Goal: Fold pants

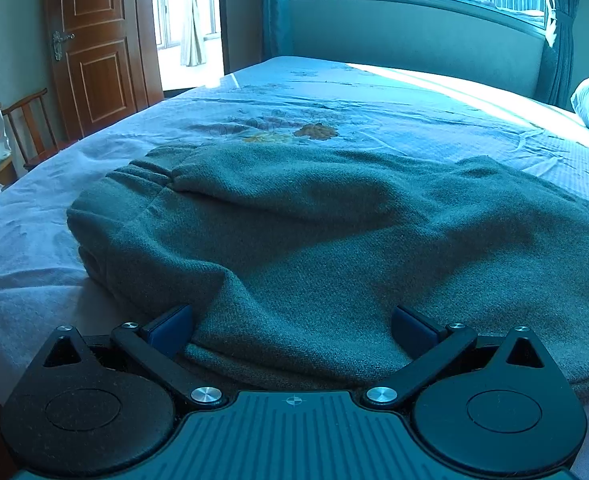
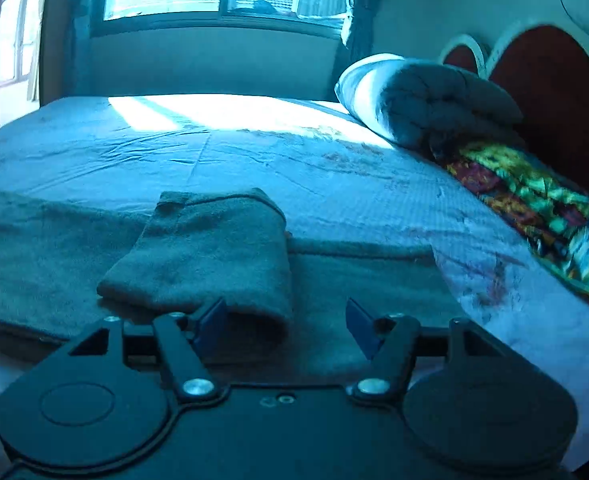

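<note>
**Grey-green pants lie crosswise on the bed, both claws released**

The bed (image 1: 334,92), under a pale sheet with a faded flower print, fills both views and runs away ahead of each claw toward the window wall (image 1: 414,36).

The pants (image 1: 314,232), a thick grey-green knit, lie flat on the sheet directly ahead of the left gripper (image 1: 292,330). Their long axis runs across that claw's line of sight, from left to right. The gathered waistband (image 1: 146,172) sits ahead and to the left, so the waist end points left and the legs trail off to the right, out of that view's edge.

In the right wrist view the leg end (image 2: 210,252) is folded back on itself, its hem pointing away from the right gripper (image 2: 286,326) and a little to the left, resting on the layer below.

Left gripper: jaws spread wide, with the near edge of the fabric between the blue pads (image 1: 172,330), unpinched.

Right gripper: jaws parted; the folded leg's near edge lies just ahead of its left pad (image 2: 211,324), not clamped.

Ahead and right of the right claw, a rolled quilt (image 2: 426,104) and a patterned pillow (image 2: 542,208) sit by the headboard (image 2: 550,92).
</note>
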`<state>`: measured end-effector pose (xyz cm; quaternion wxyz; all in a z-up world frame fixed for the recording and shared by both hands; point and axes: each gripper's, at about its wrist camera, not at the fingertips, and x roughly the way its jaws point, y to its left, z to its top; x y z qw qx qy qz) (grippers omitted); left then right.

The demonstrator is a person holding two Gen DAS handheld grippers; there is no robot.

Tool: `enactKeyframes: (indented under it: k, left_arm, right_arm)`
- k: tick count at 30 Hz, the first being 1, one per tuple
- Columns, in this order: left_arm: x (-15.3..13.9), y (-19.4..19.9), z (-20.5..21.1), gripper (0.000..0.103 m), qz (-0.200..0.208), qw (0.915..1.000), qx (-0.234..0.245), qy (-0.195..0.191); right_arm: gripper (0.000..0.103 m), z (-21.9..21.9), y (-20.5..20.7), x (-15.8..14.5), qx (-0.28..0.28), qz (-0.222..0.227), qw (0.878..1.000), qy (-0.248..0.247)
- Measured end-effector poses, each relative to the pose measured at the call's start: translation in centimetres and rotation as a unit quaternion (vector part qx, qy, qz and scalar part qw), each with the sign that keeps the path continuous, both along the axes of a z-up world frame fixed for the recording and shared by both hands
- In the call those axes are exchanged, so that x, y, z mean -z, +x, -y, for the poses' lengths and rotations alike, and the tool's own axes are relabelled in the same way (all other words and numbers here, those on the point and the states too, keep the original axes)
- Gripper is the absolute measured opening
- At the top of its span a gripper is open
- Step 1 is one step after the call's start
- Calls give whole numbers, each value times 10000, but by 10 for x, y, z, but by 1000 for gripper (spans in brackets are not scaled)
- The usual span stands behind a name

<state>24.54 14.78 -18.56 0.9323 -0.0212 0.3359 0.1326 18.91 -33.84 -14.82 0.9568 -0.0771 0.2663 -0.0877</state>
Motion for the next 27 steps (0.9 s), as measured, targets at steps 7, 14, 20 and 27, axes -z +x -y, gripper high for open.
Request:
enactKeyframes:
  k: [7, 14, 20, 27]
  left_arm:
    - [-8, -5, -2, 103, -61, 9998, -146, -108]
    - [-3, -10, -4, 103, -51, 9997, -148, -205]
    - [-3, -9, -5, 103, -64, 9997, -99, -222]
    - [-2, -10, -4, 103, -56, 9997, -72, -214]
  right_arm:
    - [33, -59, 30, 16, -1336, -537, 9791, -1434]
    - [3, -94, 47, 37, -1747, -587, 9529, -2410]
    - [0, -31, 32, -41, -643, 676, 9945, -477]
    - [0, 123, -18, -52, 1282, 1193, 9576, 2288]
